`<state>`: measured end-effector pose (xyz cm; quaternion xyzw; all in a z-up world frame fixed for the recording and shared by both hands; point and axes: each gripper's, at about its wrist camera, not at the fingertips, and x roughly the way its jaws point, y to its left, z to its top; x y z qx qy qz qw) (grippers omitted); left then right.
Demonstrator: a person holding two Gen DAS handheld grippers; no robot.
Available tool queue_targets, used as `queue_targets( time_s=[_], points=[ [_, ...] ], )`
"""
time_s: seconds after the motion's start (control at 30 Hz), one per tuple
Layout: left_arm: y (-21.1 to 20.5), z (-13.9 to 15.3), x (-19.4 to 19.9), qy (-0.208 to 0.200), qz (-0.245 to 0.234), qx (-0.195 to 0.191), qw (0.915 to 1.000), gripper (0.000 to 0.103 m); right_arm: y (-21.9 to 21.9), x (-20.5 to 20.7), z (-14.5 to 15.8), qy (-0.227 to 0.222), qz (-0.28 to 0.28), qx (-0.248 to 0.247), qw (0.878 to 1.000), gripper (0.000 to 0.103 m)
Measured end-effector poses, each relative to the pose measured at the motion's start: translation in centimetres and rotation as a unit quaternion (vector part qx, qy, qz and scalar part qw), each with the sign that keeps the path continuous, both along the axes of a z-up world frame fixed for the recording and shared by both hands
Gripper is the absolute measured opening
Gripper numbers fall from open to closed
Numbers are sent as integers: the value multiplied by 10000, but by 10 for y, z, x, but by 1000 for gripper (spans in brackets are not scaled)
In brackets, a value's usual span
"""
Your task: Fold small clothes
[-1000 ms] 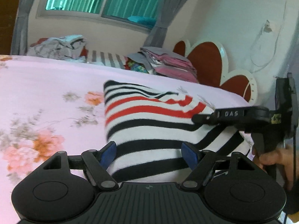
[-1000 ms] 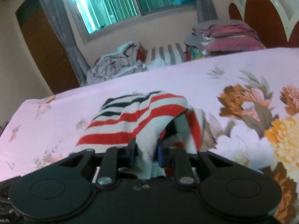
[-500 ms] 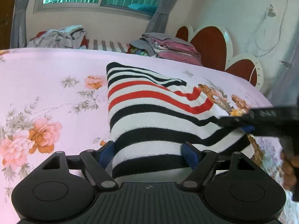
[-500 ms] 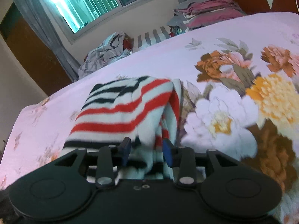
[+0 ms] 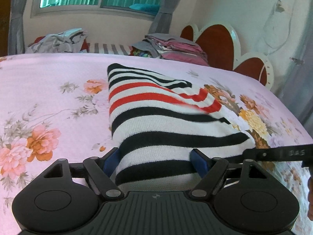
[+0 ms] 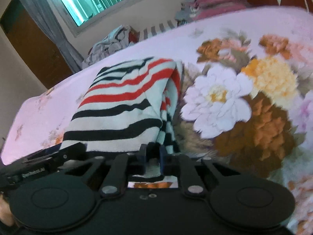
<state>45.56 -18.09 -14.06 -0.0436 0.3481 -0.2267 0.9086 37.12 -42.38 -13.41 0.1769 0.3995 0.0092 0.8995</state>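
A white sweater with black and red stripes lies folded on the pink flowered bedsheet. Its near end runs between the blue pads of my left gripper, which touch it on both sides and bunch it narrower there. In the right wrist view the same sweater shows a doubled right edge. My right gripper is shut on the sweater's near right hem. The right gripper's finger reaches in from the right, beside the left gripper. The left gripper's body sits at the sweater's near left corner.
A stack of folded clothes and a loose heap of garments lie past the bed's far edge under the window. The red and white headboard stands at the right. A person's hand shows at the right edge.
The right gripper let go of the lifted fold, drew back toward the sweater's near right edge and closed on the hem. The fold now lies flat. The left gripper stayed put.
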Motion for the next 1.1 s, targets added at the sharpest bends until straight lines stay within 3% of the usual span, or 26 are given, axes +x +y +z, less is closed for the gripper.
queue_targets(
  time_s=[0.07, 0.13, 0.23, 0.37, 0.53, 0.7, 0.8, 0.87, 0.93, 1.0, 1.1],
  points=[
    [-4, -1, -2, -43, -79, 128, 9999, 77, -1, 5, -14, 288, 22, 60, 9996, 11],
    [-3, -2, -3, -53, -116, 199, 9997, 77, -1, 7, -9, 277, 94, 98, 9995, 14],
    [6, 4, -1, 100, -113, 49, 9999, 77, -6, 5, 6, 153, 94, 165, 9997, 31],
    [16, 19, -1, -16, -1, -175, 9998, 77, -18, 12, 28, -202, -33, 412, 9989, 55],
    [16, 35, 17, -169, 108, -218, 9996, 77, -29, 51, 30, -219, -216, 554, 9980, 55],
    [9, 32, 49, -215, 334, -128, 9991, 77, -34, 101, 13, 43, -454, 817, 9956, 55],
    [3, 26, 65, -192, 432, -116, 9988, 77, -37, 126, 0, 251, -608, 973, 9931, 54],
    [-2, 21, 74, -173, 454, -89, 9988, 77, -37, 137, -9, 332, -640, 1076, 9916, 36],
    [-7, 13, 81, -96, 459, -53, 9989, 77, -33, 138, -10, 192, -653, 938, 9933, 25],
    [-11, 4, 84, 10, 432, -42, 9991, 77, -25, 136, -4, -66, -593, 448, 9972, 13],
    [-16, -5, 82, -6, 434, -4, 9991, 77, -6, 136, -5, -336, -356, -1028, 9935, 10]
  ],
)
